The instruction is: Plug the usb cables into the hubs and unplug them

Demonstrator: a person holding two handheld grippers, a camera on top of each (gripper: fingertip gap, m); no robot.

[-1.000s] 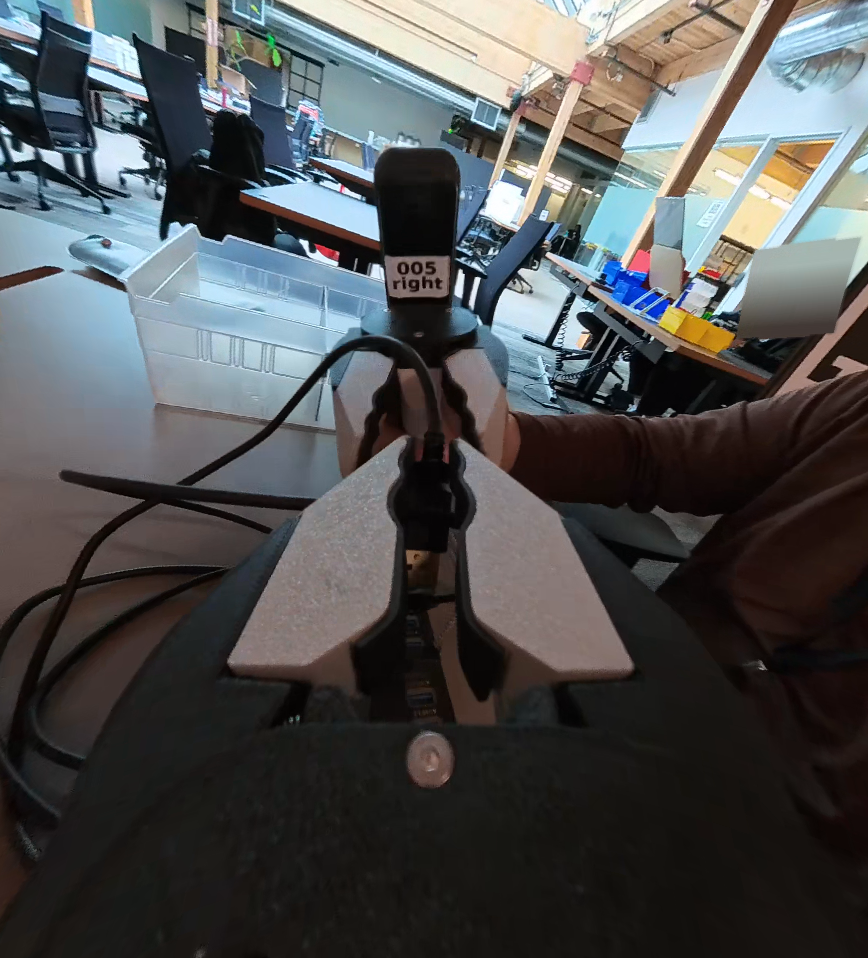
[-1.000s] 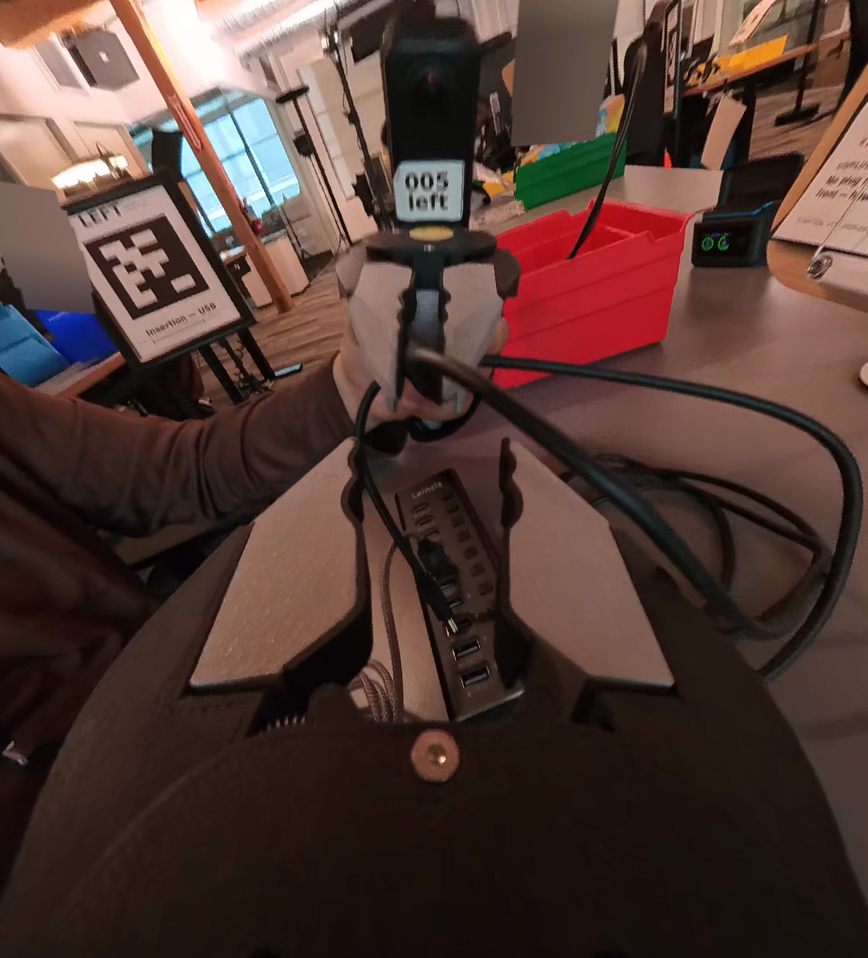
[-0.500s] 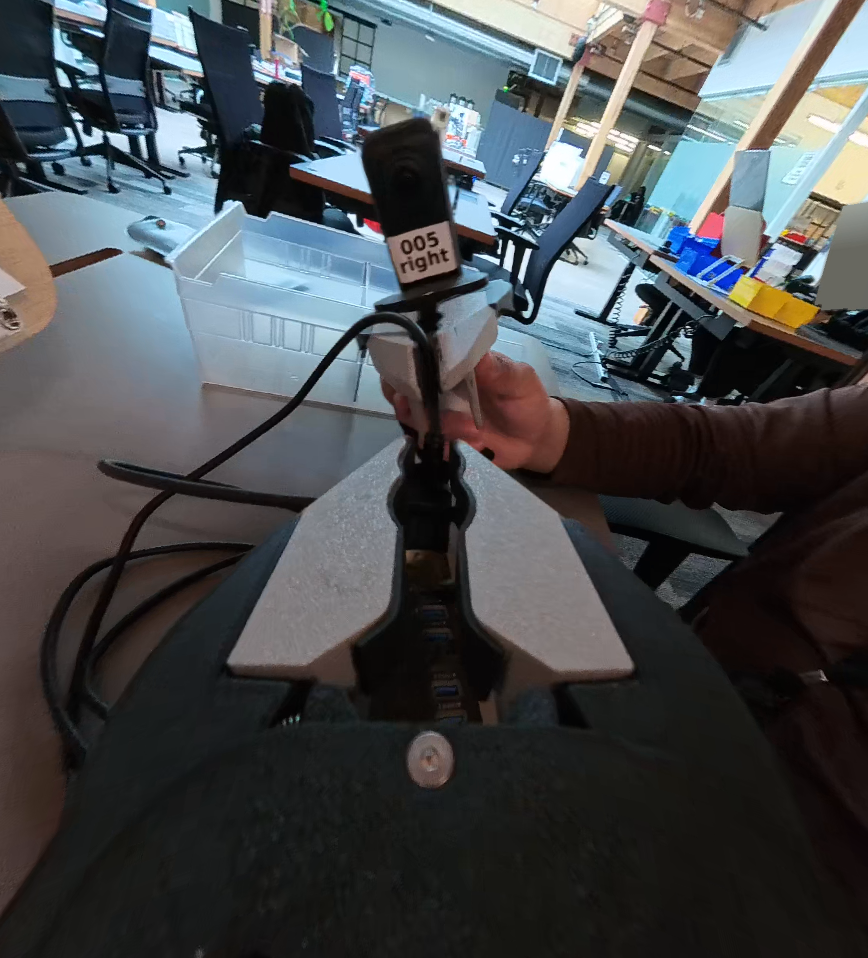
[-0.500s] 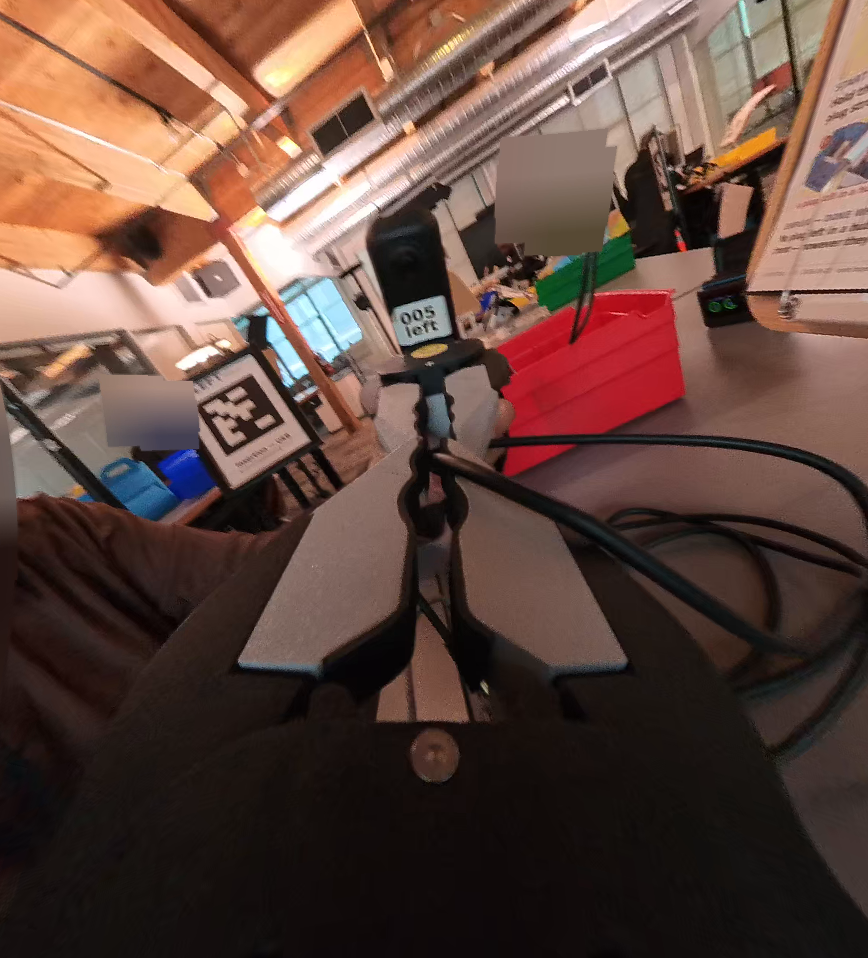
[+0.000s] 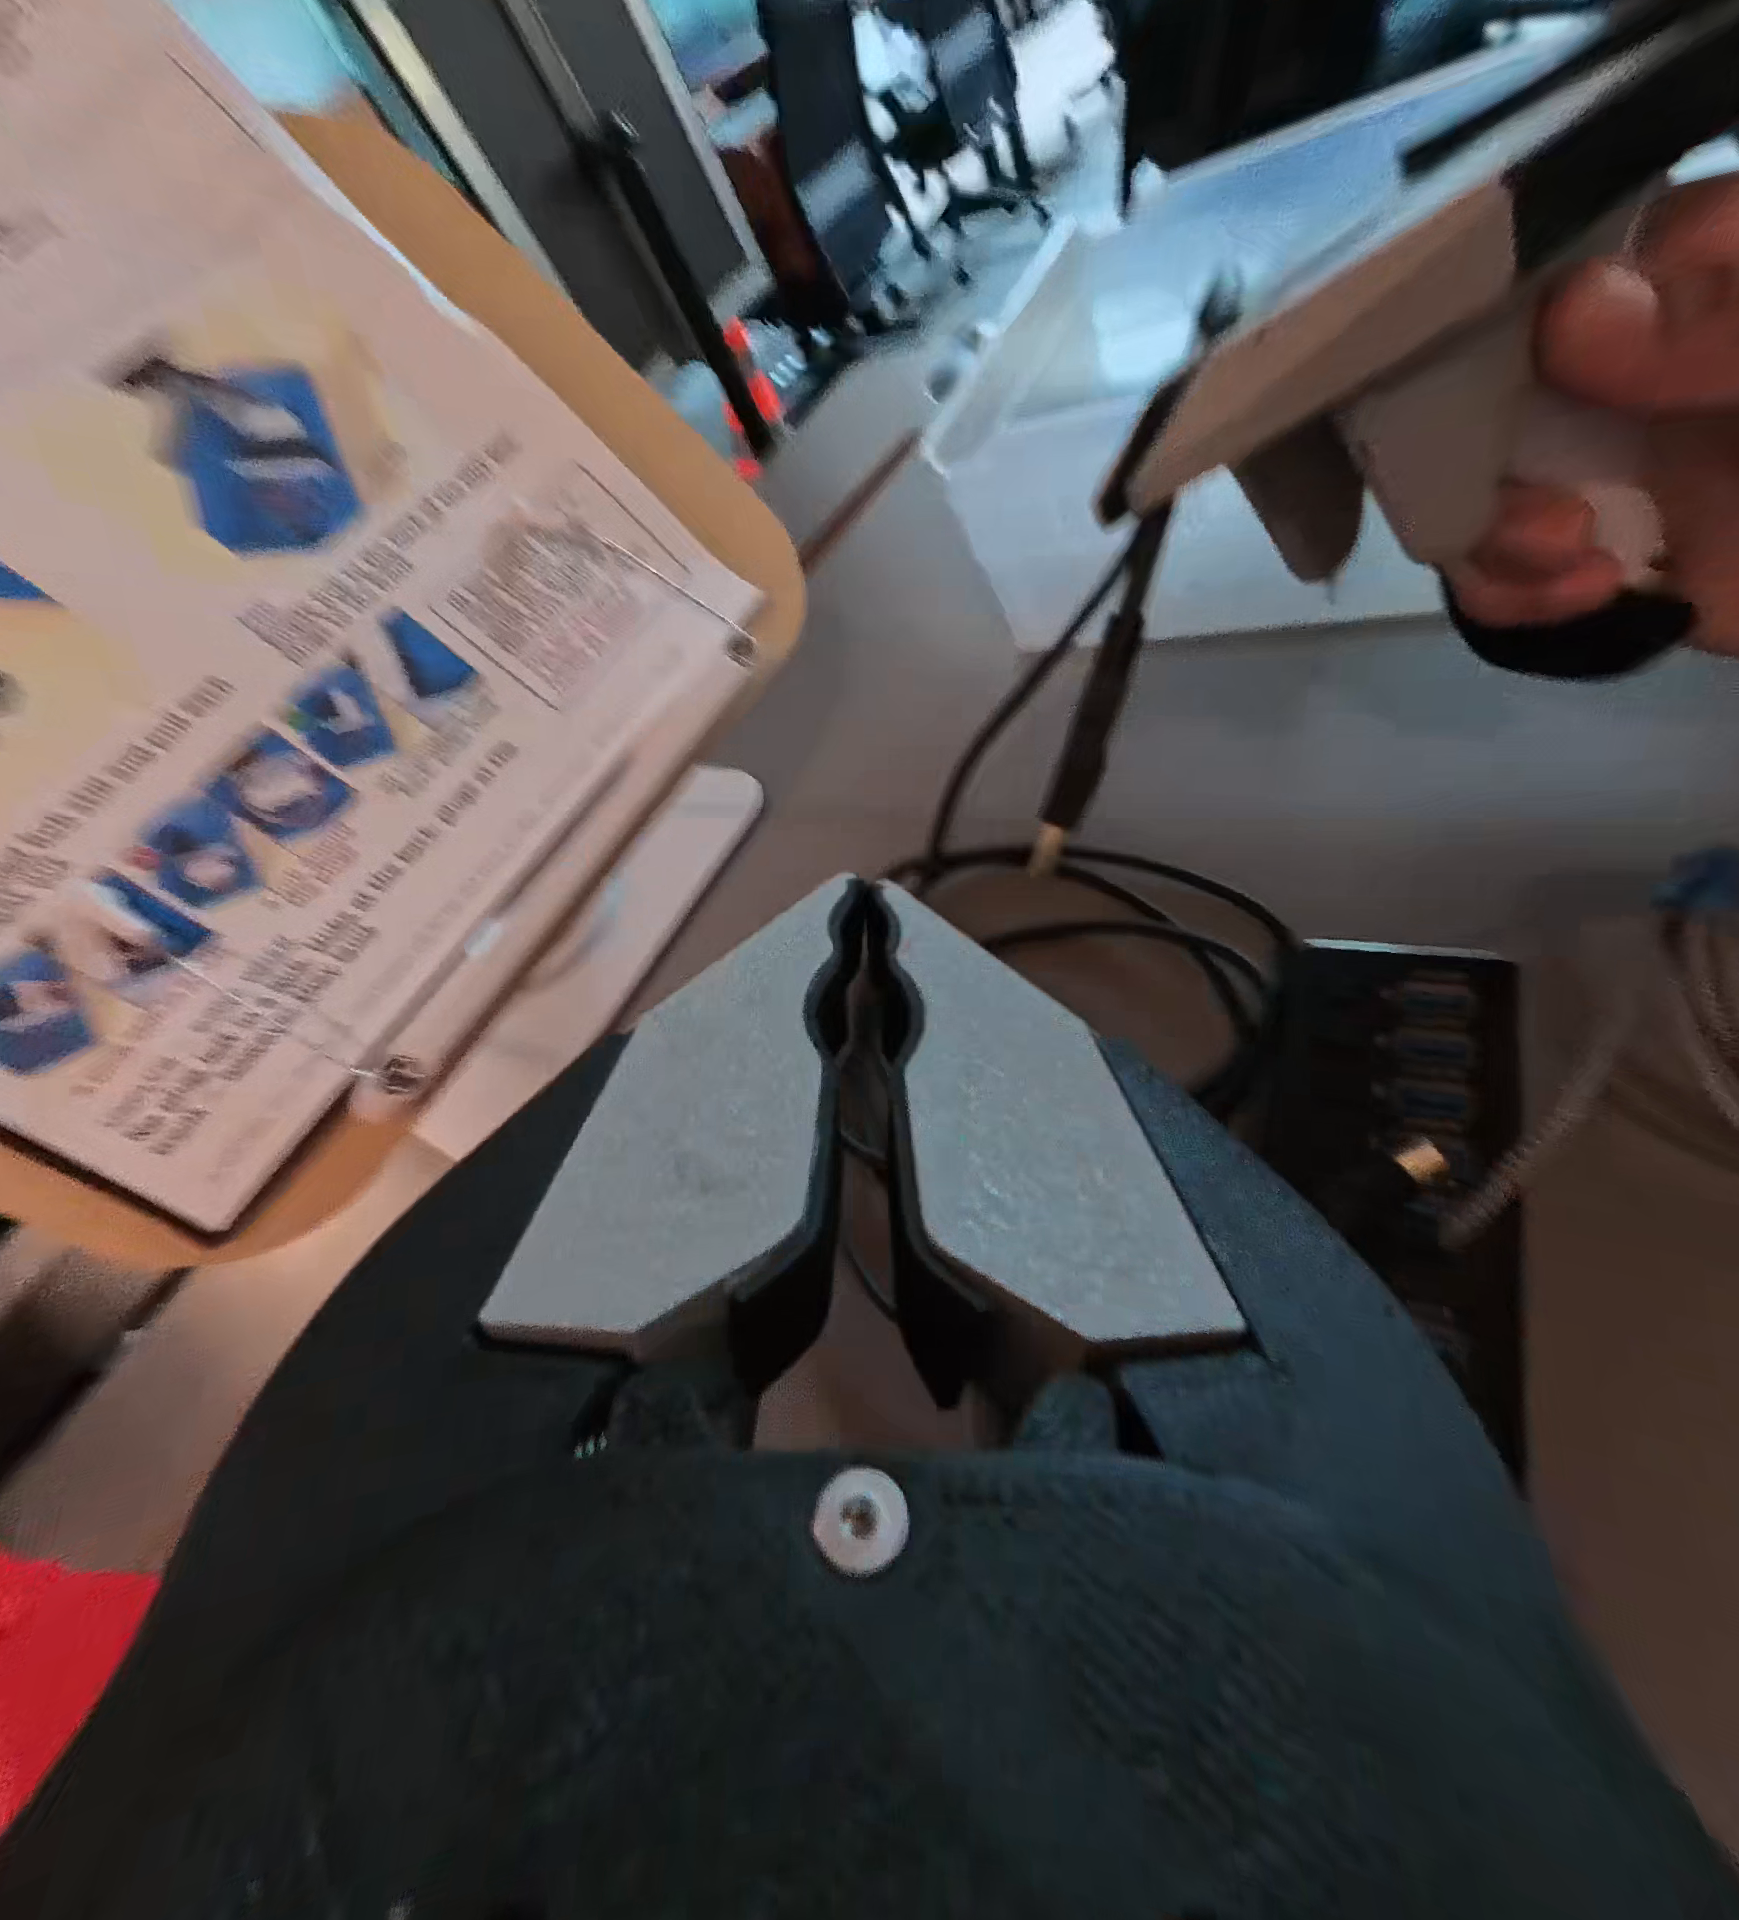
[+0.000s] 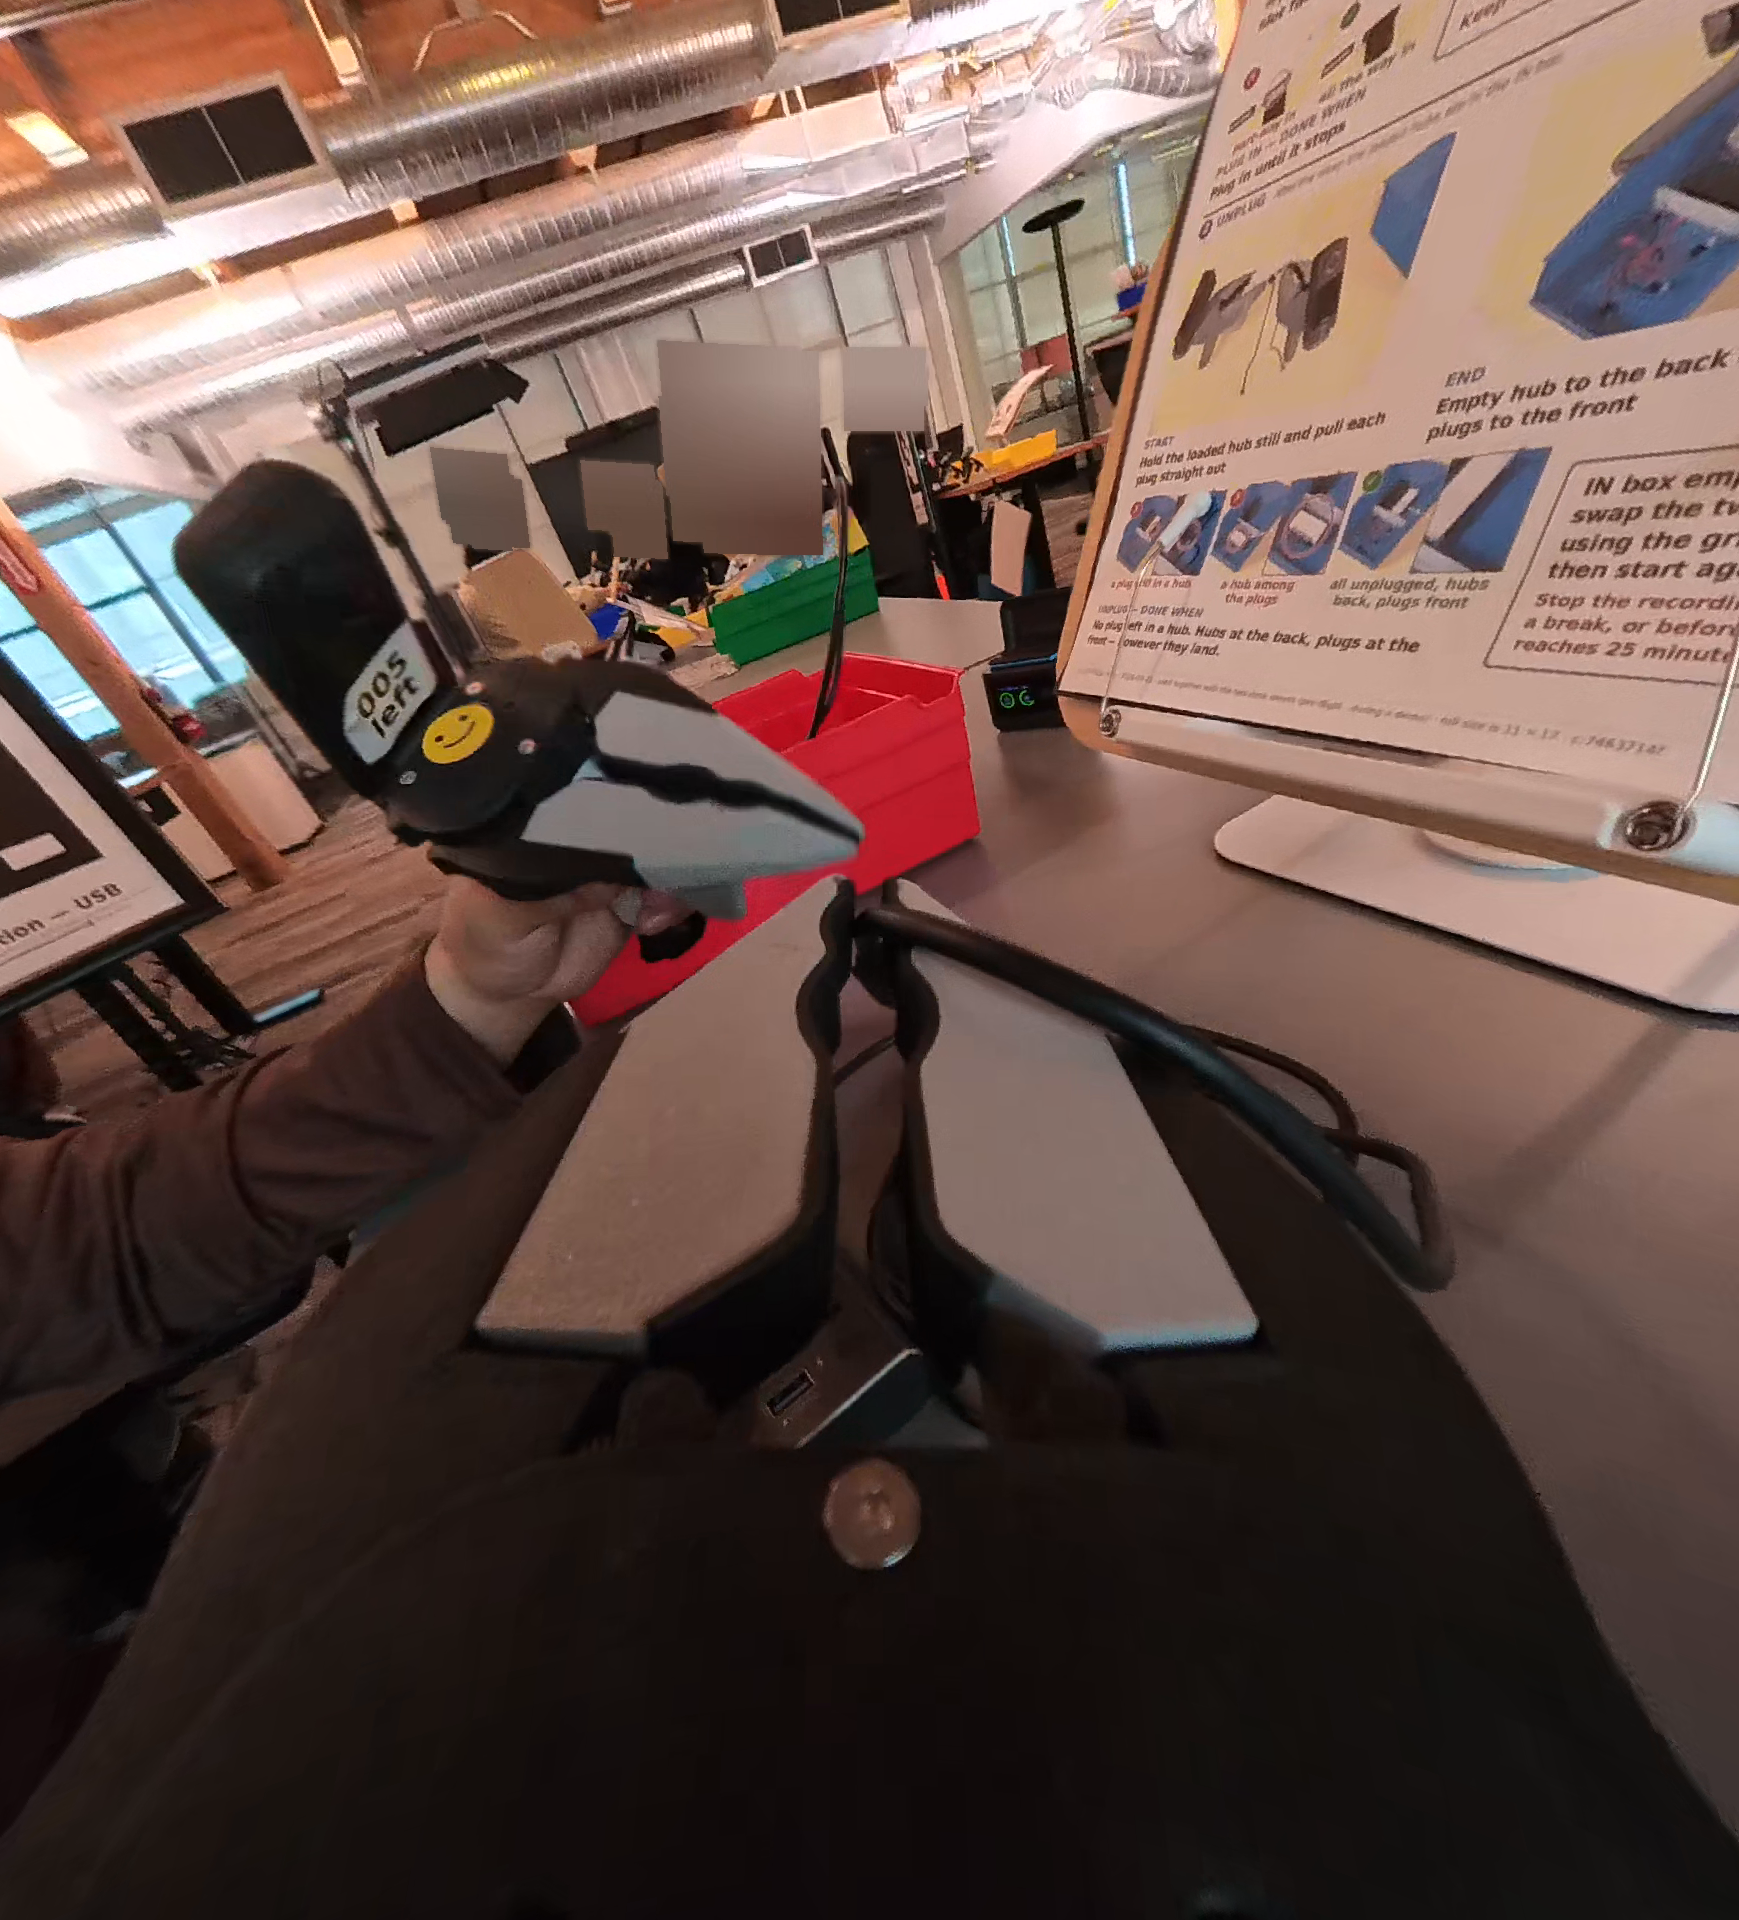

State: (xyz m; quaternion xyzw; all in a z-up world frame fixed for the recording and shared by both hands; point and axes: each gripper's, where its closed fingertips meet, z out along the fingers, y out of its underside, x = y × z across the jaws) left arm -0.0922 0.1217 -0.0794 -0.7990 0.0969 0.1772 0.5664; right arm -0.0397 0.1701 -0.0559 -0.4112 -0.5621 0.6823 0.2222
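Black USB cable (image 5: 1093,717), with its gold-tipped plug hanging free, is pinched by the right gripper (image 5: 1145,488) at the upper right of the left wrist view. At the right edge below it, a black multi-port USB hub (image 5: 1395,1049) is seen lying on the grey table (image 5: 1208,707). The left gripper (image 5: 865,894) is pressed together on nothing.

Red bin (image 6: 875,769) — beside an instruction board (image 6: 1530,436).
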